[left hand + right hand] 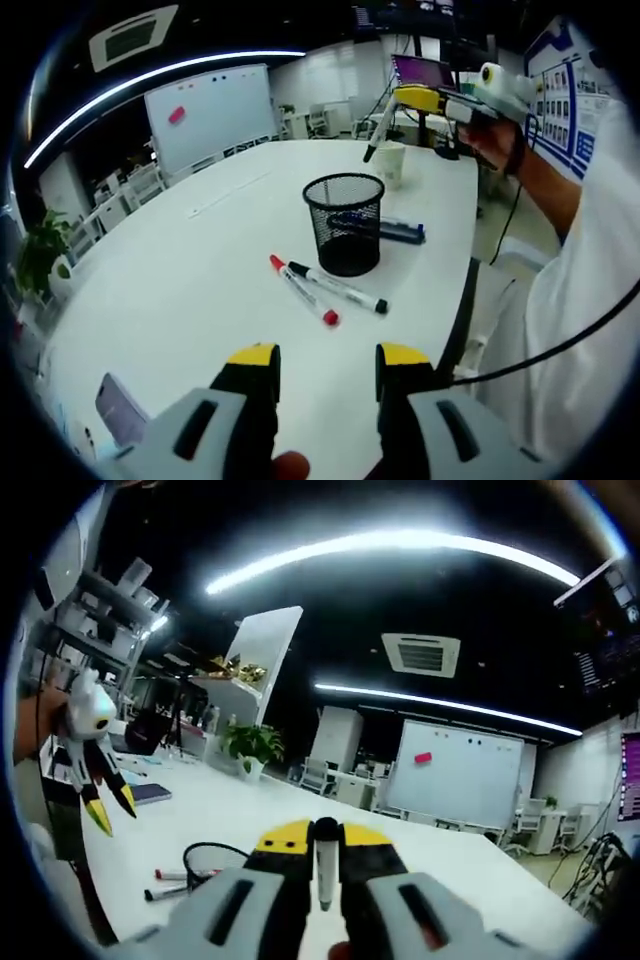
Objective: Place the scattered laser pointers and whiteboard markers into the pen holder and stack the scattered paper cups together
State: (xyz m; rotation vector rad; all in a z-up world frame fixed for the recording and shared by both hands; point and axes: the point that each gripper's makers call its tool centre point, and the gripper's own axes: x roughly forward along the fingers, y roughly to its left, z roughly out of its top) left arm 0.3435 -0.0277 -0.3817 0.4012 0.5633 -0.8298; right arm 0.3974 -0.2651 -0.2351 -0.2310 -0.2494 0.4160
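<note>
A black mesh pen holder point(345, 225) stands mid-table. In front of it lie a red-capped marker point(303, 290) and a black-capped marker point(338, 287). Blue pens point(402, 231) lie just behind the holder, and a paper cup point(392, 165) stands farther back. My left gripper point(328, 360) is open and low over the near table, with nothing between its jaws. High above the cup, my right gripper point(400, 98) is shut on a white marker point(378, 130) with a black tip. In the right gripper view that marker point(323, 865) sticks up between the shut jaws of the right gripper point(323, 842). The left gripper point(113, 810) hangs open at the left there.
A purple flat object point(120, 408) lies near the table's left front edge. A person's arm and white sleeve point(590, 270) fill the right side. A whiteboard point(210, 115) and chairs stand beyond the table. The pen holder rim point(215, 852) and two markers point(168, 883) show below the right gripper.
</note>
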